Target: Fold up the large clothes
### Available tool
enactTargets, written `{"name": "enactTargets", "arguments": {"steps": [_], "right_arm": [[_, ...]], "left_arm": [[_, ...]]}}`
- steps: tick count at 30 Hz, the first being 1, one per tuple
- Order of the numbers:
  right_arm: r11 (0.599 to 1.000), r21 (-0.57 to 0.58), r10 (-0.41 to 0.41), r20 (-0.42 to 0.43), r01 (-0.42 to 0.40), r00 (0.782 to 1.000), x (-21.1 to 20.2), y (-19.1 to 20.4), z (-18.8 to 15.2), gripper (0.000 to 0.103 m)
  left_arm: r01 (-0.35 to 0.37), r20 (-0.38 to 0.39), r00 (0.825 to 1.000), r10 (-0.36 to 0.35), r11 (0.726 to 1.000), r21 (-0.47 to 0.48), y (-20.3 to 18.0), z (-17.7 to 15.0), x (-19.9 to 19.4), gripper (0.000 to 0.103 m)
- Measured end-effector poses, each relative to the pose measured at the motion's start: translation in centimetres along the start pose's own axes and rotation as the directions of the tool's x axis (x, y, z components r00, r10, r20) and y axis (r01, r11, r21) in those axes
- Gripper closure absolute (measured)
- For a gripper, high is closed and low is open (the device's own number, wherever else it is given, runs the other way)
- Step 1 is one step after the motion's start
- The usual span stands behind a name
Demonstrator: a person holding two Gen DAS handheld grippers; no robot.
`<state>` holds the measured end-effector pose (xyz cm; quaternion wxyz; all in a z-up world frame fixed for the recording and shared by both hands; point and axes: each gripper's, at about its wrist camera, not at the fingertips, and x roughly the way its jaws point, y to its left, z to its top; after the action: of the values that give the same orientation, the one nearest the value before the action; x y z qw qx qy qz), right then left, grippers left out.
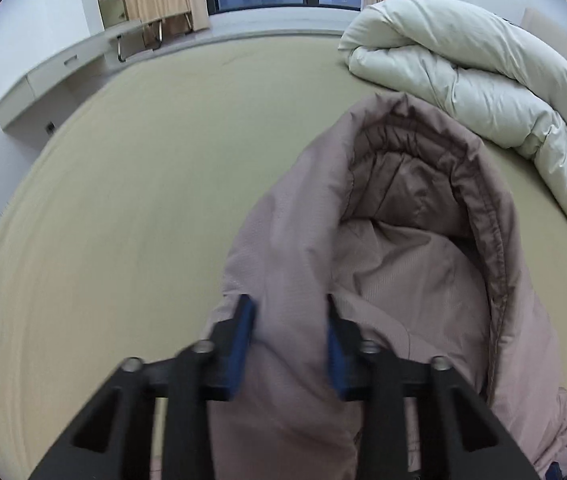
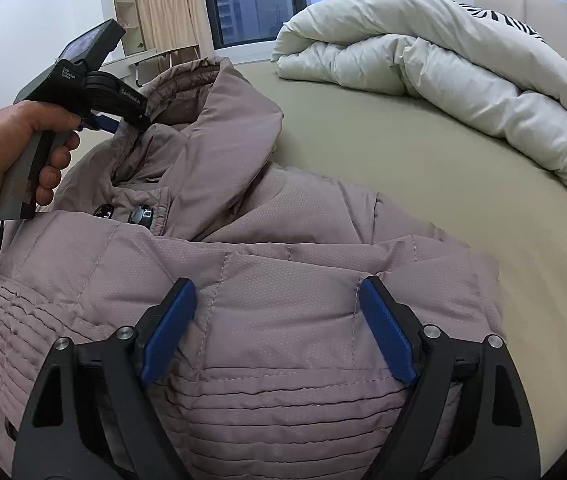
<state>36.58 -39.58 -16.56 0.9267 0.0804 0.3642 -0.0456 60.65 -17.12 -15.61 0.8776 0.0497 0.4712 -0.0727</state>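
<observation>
A mauve padded coat (image 2: 283,248) lies across the bed (image 2: 363,152), filling the lower half of the right wrist view, its hood (image 2: 211,92) rising at upper left of that frame and its ribbed hem band running along the bottom.

The left claw (image 1: 289,340) has a thick roll of the hood edge between its blue pads (image 1: 243,336); the fingers stand fairly close with fabric filling the gap, so it appears to be gripping the hood (in the right view the same tool sits at upper left, held by the left hand (image 2: 7,160), its tip buried in the hood rim). In the left view the hood opens away from the claw toward the upper right, lining showing.

The right claw (image 2: 279,320) hangs wide open over the coat's body, pads spread and nothing between them; whether they touch the cloth I cannot tell.

The coat's long axis runs from the hood at upper left of the right view down to the hem at the bottom, so the left claw has the hood end and the right claw is nearer the hem. Folding the hood down onto the body would probably carry it toward the right claw.

A rolled white duvet (image 2: 443,64) lies on the bed at upper right, well apart from the coat. The sheet between them is bare, and nothing appears to block a fold.
</observation>
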Motion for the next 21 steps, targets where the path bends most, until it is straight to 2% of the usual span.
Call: {"name": "enactTargets", "arguments": {"steps": [1, 5, 7, 9, 10, 11, 13, 15, 17, 18, 20, 21], "right_arm": [[1.000, 0.000, 0.000, 0.001, 0.000, 1.000, -0.1, 0.0, -0.1, 0.018], [1.000, 0.010, 0.015, 0.009, -0.015, 1.000, -1.1, -0.2, 0.3, 0.018], [0.996, 0.071, 0.056, 0.017, -0.057, 0.998, -2.8, -0.8, 1.4, 0.018], [0.989, 0.119, 0.084, 0.075, -0.093, 0.994, -4.9, -0.9, 3.5, 0.017], [0.989, 0.120, 0.076, 0.106, -0.088, 0.991, -5.4, -0.7, 4.9, 0.016], [0.990, 0.113, 0.077, 0.115, -0.090, 0.990, -5.3, -0.3, 6.6, 0.009], [0.989, 0.097, 0.100, 0.074, -0.107, 0.992, -3.3, 0.6, 9.8, 0.009], [0.992, 0.091, 0.081, 0.019, -0.083, 0.997, 0.1, 1.3, 12.7, 0.009], [0.991, 0.119, 0.069, -0.060, -0.061, 0.996, 3.3, 1.4, 14.9, 0.009], [0.984, 0.159, 0.094, -0.096, -0.078, 0.991, 5.1, 1.4, 15.9, 0.009], [0.979, 0.193, 0.092, -0.138, -0.064, 0.986, 7.5, 1.7, 17.1, 0.009], [0.976, 0.214, 0.088, -0.160, -0.053, 0.983, 8.7, 1.7, 17.5, 0.017]], "left_arm": [[0.004, 0.011, 1.000, -0.004, 1.000, -0.004, 0.2, -0.2, -0.4, 0.088], [0.052, 0.121, 0.992, -0.048, 0.998, -0.027, 1.5, -1.7, -4.6, 0.092], [0.067, 0.192, 0.979, -0.069, 0.998, 0.015, 1.6, -2.8, -7.6, 0.092], [0.085, 0.251, 0.963, -0.096, 0.995, 0.054, 1.7, -4.0, -10.0, 0.092], [0.095, 0.272, 0.956, -0.110, 0.993, 0.066, 1.7, -4.7, -11.1, 0.092], [0.115, 0.301, 0.945, -0.130, 0.991, 0.065, 1.8, -5.4, -12.1, 0.092], [0.150, 0.332, 0.929, -0.163, 0.986, 0.066, 2.3, -6.8, -13.9, 0.092], [0.158, 0.357, 0.918, -0.174, 0.985, 0.073, 2.6, -8.0, -15.3, 0.092], [0.176, 0.366, 0.911, -0.188, 0.982, 0.068, 3.1, -8.9, -16.2, 0.092], [0.183, 0.368, 0.909, -0.193, 0.981, 0.061, 3.6, -9.3, -16.5, 0.092], [0.189, 0.373, 0.907, -0.195, 0.981, 0.054, 4.1, -10.0, -16.8, 0.092], [0.194, 0.374, 0.906, -0.197, 0.980, 0.048, 4.3, -10.1, -16.8, 0.092]]}}
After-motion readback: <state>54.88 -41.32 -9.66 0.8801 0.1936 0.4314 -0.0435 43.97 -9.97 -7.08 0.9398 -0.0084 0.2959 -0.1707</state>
